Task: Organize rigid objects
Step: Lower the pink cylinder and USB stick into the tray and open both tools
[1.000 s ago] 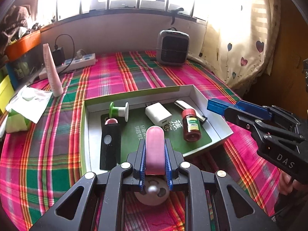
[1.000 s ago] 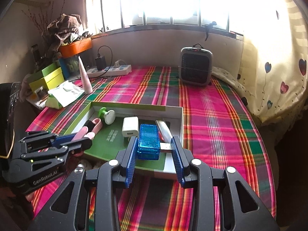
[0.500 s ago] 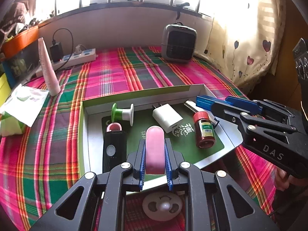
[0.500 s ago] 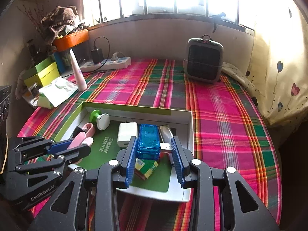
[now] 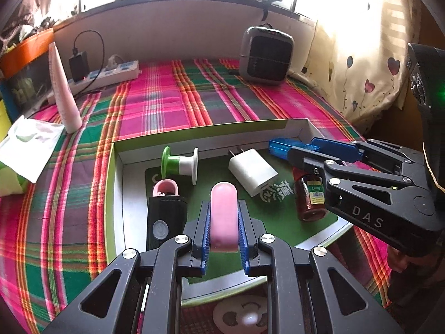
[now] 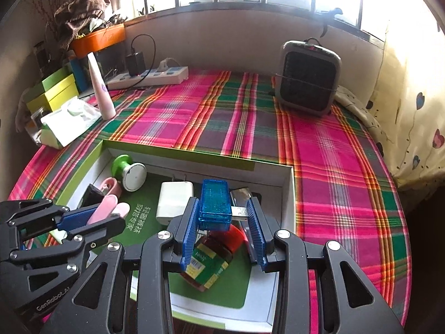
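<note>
red-capped jar [image 6: 211,258] under right tool [image 6: 224,222]

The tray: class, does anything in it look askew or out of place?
Yes. In the tray, the red-capped jar lies on its side rather than upright, and the green-and-white spool is tipped over too. The white charger sits at an angle. Nothing looks spilled or broken.

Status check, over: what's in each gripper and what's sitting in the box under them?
Left gripper shut on pink oblong case. Right gripper shut on blue translucent USB stick. Both over green-rimmed box. Red-capped jar lies under the right gripper.
</note>
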{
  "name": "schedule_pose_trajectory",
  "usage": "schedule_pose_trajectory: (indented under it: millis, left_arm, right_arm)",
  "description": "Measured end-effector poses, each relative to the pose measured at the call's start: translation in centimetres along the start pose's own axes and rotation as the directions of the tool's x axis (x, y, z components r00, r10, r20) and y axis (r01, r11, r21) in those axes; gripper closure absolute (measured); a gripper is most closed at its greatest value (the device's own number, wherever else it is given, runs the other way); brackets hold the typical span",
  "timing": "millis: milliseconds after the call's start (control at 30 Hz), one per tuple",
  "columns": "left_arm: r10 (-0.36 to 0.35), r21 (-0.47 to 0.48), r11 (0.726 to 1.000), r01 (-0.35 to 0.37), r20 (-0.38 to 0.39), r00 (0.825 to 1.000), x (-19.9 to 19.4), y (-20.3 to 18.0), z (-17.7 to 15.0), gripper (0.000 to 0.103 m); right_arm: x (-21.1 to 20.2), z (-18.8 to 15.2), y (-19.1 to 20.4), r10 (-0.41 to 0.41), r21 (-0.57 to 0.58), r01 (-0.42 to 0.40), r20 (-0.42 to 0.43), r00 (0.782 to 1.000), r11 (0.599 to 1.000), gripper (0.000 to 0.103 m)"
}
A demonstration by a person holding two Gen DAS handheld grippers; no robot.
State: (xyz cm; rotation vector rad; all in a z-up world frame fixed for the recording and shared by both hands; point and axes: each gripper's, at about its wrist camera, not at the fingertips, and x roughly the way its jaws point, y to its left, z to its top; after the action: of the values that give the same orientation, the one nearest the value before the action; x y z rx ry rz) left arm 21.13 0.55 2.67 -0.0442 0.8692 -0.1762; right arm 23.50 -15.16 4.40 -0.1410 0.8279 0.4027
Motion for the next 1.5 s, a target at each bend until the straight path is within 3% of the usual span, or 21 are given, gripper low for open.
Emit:
schedule_pose_trajectory:
  millis: [1500]
  left_arm:
    - [-0.020,-0.022,1.000,0.019,-0.038,0.999,1.6,0.3,-0.3,0.086]
  right_arm:
    - [1.8,-0.5,0.2,0.001,-0.002,-0.001,-0.036,0.999,1.000,0.066]
